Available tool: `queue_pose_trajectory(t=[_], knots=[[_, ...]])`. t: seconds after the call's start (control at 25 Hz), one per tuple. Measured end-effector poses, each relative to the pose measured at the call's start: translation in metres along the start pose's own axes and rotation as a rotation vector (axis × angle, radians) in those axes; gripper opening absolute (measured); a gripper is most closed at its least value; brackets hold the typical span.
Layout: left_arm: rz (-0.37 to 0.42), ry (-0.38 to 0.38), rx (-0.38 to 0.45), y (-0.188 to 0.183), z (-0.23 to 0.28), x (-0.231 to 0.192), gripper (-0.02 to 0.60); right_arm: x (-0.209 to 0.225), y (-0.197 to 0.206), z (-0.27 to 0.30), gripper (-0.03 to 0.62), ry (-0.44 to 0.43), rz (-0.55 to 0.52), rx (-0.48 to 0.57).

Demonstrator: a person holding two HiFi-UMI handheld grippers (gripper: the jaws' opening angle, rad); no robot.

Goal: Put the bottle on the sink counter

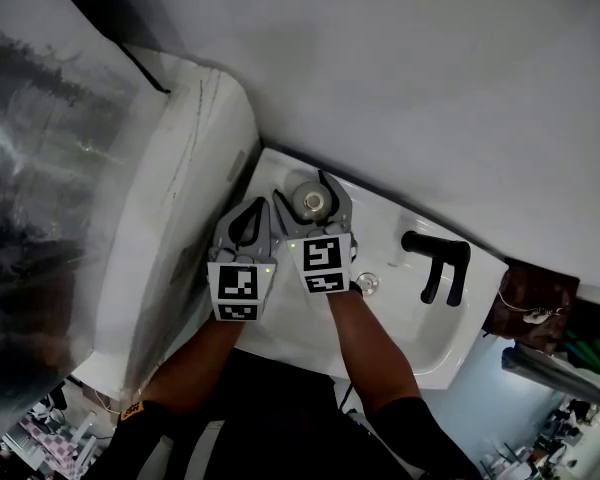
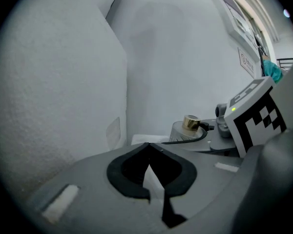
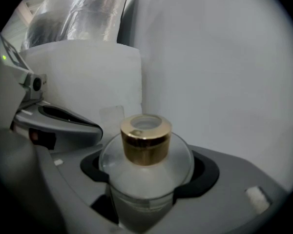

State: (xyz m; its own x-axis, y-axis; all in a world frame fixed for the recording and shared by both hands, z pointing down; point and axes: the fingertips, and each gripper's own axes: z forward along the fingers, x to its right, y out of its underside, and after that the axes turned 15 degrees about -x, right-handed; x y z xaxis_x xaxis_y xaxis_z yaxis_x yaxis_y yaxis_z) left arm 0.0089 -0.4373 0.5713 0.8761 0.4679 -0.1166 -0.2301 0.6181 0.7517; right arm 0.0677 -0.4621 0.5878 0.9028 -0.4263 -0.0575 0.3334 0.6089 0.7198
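Where the grey wall [image 1: 430, 88] fills the top of the head view, a tall white block [image 1: 180, 228] is seen at its left, w/ a white sink [image 1: 405, 313] set in the corner btwn the two. A black tap [image 1: 438, 263] is mounted at the sink's back rim, to the right, well apart from both grippers. The R gripper [image 1: 310, 194] is held over the sink's back left corner, pointed down at a slant. Its jaws are spread wide and closed round the bottle [image 3: 146, 184]: in the R gripper view both black pads are pressed against the round clear body, one per side. The bottle is held upright, near the wall and the block, over the counter at that corner; whether its base is touching the counter can't be told. The L gripper [image 1: 259, 208] is held just beside the R one, on its left, jaws brought together at the tips w/ nothing btwn them. The bottle is topped by a gold cap [image 3: 145, 139].
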Motion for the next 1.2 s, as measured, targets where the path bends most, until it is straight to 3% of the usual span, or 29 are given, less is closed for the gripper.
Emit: queue_pose_trajectory(t=[0.6, 0.76, 1.2], knots=[[-0.001, 0.012, 0.01, -0.002, -0.006, 0.007, 0.0, 0.001, 0.004, 0.003, 0.354, -0.01, 0.002, -0.056], [0.0, 0.012, 0.015, -0.001, -0.013, 0.009, 0.0, 0.0, 0.011, 0.0, 0.383, -0.013, 0.005, -0.089], [0.031, 0.037, 0.066, -0.006, -0.046, 0.028, 0.0, 0.003, 0.023, -0.057, 0.375, 0.059, 0.095, -0.064]])
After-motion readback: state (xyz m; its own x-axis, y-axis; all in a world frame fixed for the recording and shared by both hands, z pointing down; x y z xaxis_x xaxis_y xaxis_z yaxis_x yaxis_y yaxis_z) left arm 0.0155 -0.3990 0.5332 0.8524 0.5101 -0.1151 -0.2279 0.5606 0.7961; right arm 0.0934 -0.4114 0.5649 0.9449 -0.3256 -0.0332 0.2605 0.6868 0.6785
